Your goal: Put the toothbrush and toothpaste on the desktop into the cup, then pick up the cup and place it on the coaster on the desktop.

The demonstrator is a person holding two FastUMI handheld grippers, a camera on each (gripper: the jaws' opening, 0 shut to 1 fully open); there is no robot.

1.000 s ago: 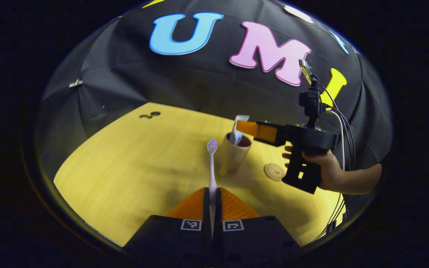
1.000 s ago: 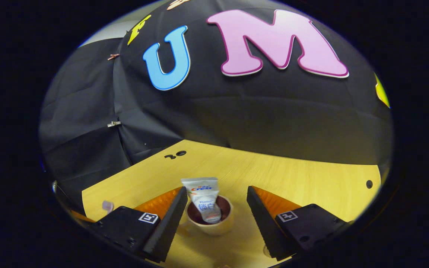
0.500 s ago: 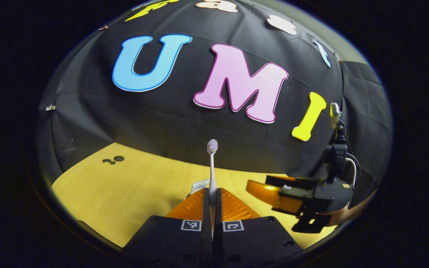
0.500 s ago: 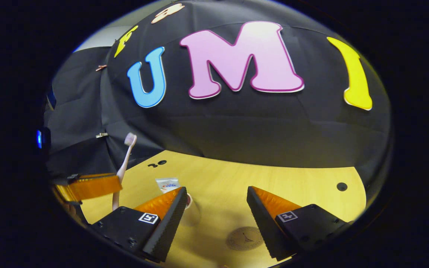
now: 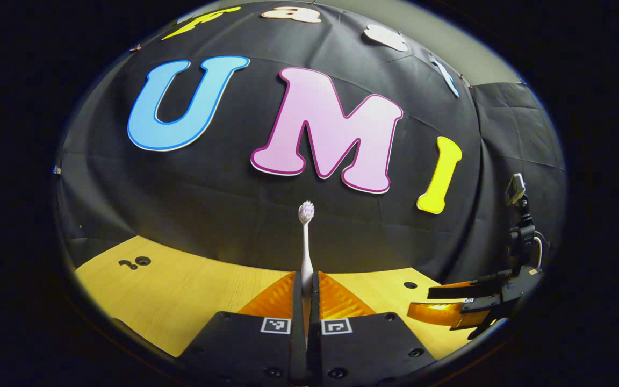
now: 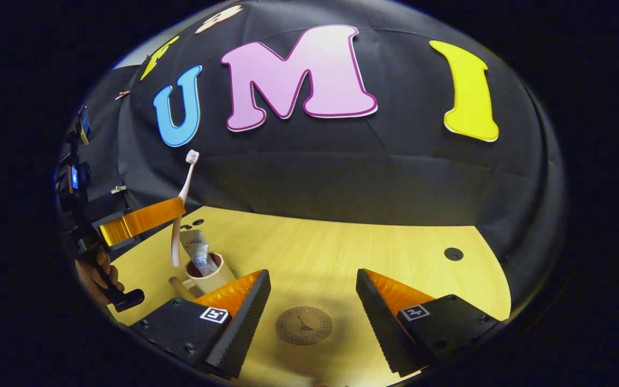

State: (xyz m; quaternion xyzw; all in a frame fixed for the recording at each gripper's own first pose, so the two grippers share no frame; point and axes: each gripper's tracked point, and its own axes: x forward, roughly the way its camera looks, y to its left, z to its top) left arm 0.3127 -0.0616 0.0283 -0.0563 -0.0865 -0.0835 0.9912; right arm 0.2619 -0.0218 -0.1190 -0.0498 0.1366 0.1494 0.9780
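Observation:
My left gripper (image 5: 305, 279) is shut on a white toothbrush (image 5: 306, 236) that stands upright, bristles up. In the right gripper view the same left gripper (image 6: 143, 217) holds the toothbrush (image 6: 182, 199) nearly vertical, its lower end just above the beige cup (image 6: 207, 274). A toothpaste tube (image 6: 196, 252) stands inside that cup. My right gripper (image 6: 312, 301) is open, hovering over the round brown coaster (image 6: 303, 325), with nothing between its fingers. It also shows at the right of the left gripper view as the right gripper (image 5: 449, 306).
The yellow wooden desktop (image 6: 352, 258) has a small dark hole (image 6: 453, 253) at the right and dark holes (image 5: 136, 263) at the far left. A hand (image 6: 97, 274) holds the left gripper's handle. Black cloth walls the back.
The left gripper tilted up and carried the toothbrush over the cup. The right gripper drew back and to the right, away from the cup, and now hangs above the coaster.

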